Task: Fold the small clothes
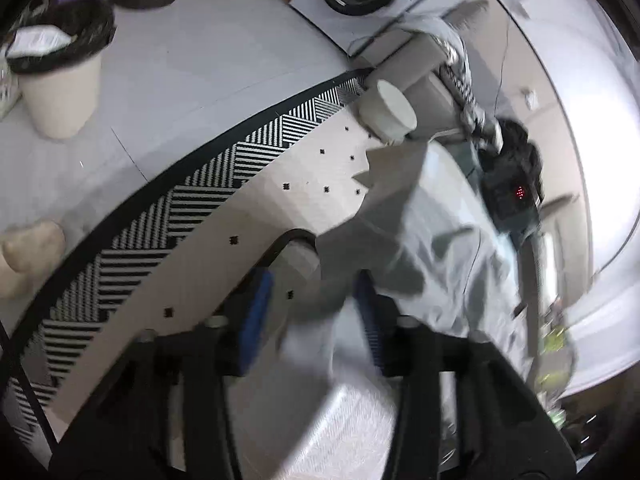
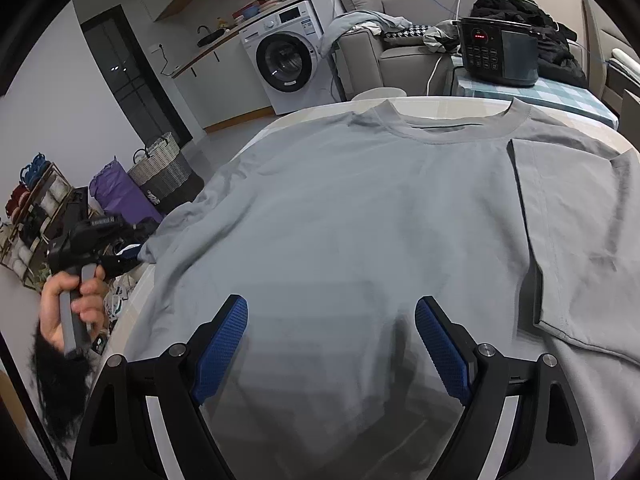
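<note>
Grey short-sleeved cotton T-shirt (image 2: 360, 208) lies spread flat across the round pale tabletop (image 2: 132, 308), neckband toward the top of the right wrist frame. At the right of that frame one sleeve is folded in over the body, its hem running down the frame. At the left, the other side of the shirt hangs rumpled over the tabletop's edge.

Right tool (image 2: 331, 344) sits at the bottom centre of its frame, above the shirt's lower front. Its blue textured pads (image 2: 220, 352) stand wide apart. Nothing is between them but the cloth below; contact with the cloth cannot be told.

Left tool (image 1: 312, 312) appears in its own blurred frame at bottom centre, jaws partly apart. A fold of the grey shirt lies between the pads there, but the pads do not look pressed on it. In the right wrist frame the same tool shows at middle left, off the tabletop's edge, held by a hand (image 2: 76, 304) on a grey grip.

Left wrist frame also shows a black-and-white striped rug (image 1: 160, 216) on the floor, curving from lower left to upper centre.

Upper right of the right wrist frame: a dark electric pressure cooker (image 2: 498, 54) with a red display, beyond the shirt's collar. A white front-loading washing machine (image 2: 286, 60) stands at upper centre.
</note>
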Motion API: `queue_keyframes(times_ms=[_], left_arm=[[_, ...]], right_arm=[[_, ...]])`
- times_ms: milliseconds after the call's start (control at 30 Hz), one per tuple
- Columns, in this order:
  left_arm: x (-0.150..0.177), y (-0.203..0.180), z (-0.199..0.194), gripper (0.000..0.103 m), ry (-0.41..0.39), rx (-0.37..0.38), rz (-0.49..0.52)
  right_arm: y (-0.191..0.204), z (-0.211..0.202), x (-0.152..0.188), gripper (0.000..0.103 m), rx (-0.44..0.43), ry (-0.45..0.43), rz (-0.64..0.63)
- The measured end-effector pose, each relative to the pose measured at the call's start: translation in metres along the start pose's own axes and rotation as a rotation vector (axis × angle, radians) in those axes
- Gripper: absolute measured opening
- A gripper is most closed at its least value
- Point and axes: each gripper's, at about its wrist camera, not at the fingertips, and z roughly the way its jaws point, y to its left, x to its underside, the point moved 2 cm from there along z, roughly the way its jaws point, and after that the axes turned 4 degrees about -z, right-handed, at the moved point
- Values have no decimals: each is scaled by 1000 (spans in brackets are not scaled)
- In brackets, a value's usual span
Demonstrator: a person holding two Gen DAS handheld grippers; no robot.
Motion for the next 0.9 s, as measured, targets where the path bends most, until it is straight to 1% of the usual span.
queue_keyframes(times_ms=[67,100,133,200,233,300,333,367,400,433,500,533,567,600,633,700,767,833,867,900], left_arm=[[-9,10,4,71,5,53,-41],[-13,16,10,75,20,80,-49],[-19,22,19,78,58,114,-54],[-22,23,39,78,135,149,-66],[-22,32,50,78,187,168,-79],[-26,43,82,78,288,191,-152],[-26,51,98,78,343,215,-208],[-24,53,109,79,390,239,-242],[-24,55,116,78,420,258,-271],[-25,54,121,78,427,261,-273],[-30,48,120,68,424,274,-235],[-29,46,120,53,417,287,-229],[-32,42,118,24,403,302,-219],[-33,34,114,8,381,305,-191],[-36,26,108,0,331,292,-151],[-43,7,91,0,248,303,-95],[-48,-12,70,0,202,325,-57],[-50,-34,50,0,164,336,1],[-52,-39,42,0,148,321,12],[-52,-40,33,0,130,268,17]], right_arm=[[1,1,0,88,1,1,0],[0,2,0,88,-1,5,2],[0,2,0,88,-5,5,3],[0,2,0,88,-8,5,4],[-1,1,0,88,-8,2,5],[-1,0,0,88,-10,-1,4],[-1,0,0,88,-11,-1,5],[-2,0,0,88,-11,-1,6],[-3,0,0,88,-11,0,9],[-2,1,0,88,-12,1,9],[-2,1,-1,88,-17,1,12],[-1,1,-1,88,-20,2,10],[0,2,-1,88,-19,3,4],[0,2,-1,88,-14,4,2],[0,3,0,88,-13,5,1],[-1,3,0,88,-14,8,3],[-2,4,1,88,-13,9,6],[-3,4,0,88,-12,8,9],[-3,3,0,88,-14,7,11],[-3,3,0,88,-17,5,12]])
